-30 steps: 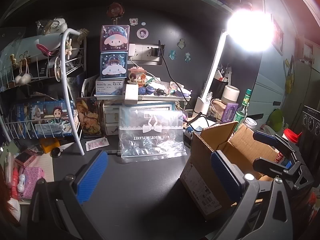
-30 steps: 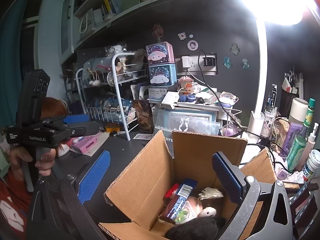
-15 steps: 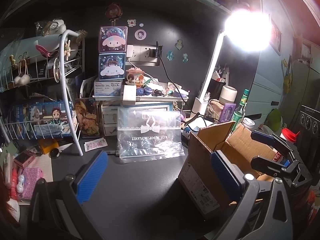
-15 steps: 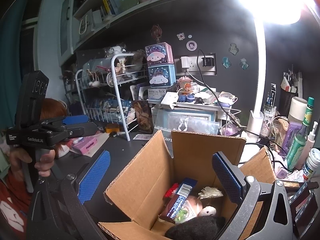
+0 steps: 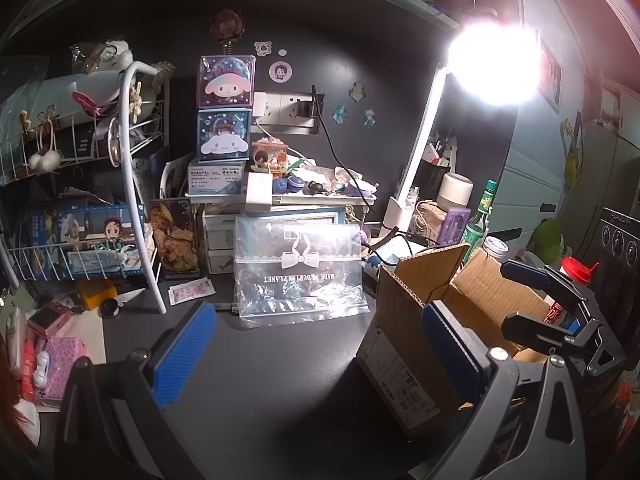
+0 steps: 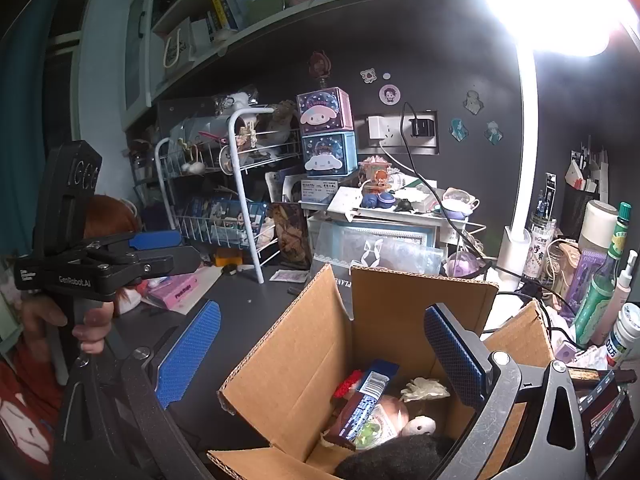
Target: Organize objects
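Observation:
An open cardboard box (image 6: 304,352) stands on the dark desk; it also shows in the left wrist view (image 5: 404,320). Inside lie a snack packet (image 6: 366,404), a white crumpled item (image 6: 424,388) and a dark fuzzy thing (image 6: 392,460). My right gripper (image 6: 320,354) is open and empty, held above the box. My left gripper (image 5: 318,354) is open and empty over the bare desk, left of the box. A clear plastic bag with a bow print (image 5: 300,272) leans at the back of the desk.
A white wire rack (image 5: 80,200) with toys stands at the left. Stacked character boxes (image 5: 224,112) and a small cluttered shelf (image 5: 312,192) are behind. A lit desk lamp (image 5: 420,152), bottles (image 6: 600,280) and cables crowd the right. Pink items (image 5: 52,352) lie at the left edge.
The left wrist view has shifted slightly, so the box and bag sit a little lower and to the left. The right gripper has barely moved. Both stay open.

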Motion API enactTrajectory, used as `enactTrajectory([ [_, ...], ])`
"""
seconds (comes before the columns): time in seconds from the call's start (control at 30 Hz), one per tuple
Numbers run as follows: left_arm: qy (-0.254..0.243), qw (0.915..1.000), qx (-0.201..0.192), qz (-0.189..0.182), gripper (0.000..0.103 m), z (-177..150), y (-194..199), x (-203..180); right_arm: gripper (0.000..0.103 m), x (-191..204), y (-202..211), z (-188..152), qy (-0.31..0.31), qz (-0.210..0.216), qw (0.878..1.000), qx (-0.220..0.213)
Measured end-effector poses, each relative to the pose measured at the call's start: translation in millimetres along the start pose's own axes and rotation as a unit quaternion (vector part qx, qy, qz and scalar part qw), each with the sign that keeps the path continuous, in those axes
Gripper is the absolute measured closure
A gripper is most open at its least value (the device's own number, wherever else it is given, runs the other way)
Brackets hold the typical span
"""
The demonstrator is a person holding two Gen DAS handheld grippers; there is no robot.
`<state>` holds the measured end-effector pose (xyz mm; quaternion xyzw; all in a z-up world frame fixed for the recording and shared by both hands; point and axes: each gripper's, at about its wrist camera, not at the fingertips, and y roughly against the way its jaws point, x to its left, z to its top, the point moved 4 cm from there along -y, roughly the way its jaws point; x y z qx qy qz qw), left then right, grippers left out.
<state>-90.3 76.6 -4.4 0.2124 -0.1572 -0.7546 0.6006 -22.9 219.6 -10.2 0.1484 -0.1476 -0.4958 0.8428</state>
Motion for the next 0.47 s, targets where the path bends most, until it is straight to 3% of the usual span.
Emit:
enactTrajectory([
  [0.47,0.003,1.0000,-0.005,-0.006,0.001,2.0,-0.2,0.8,0.001,0.5,-0.6,0.3,0.000,-0.001,1.000,-0.001],
])
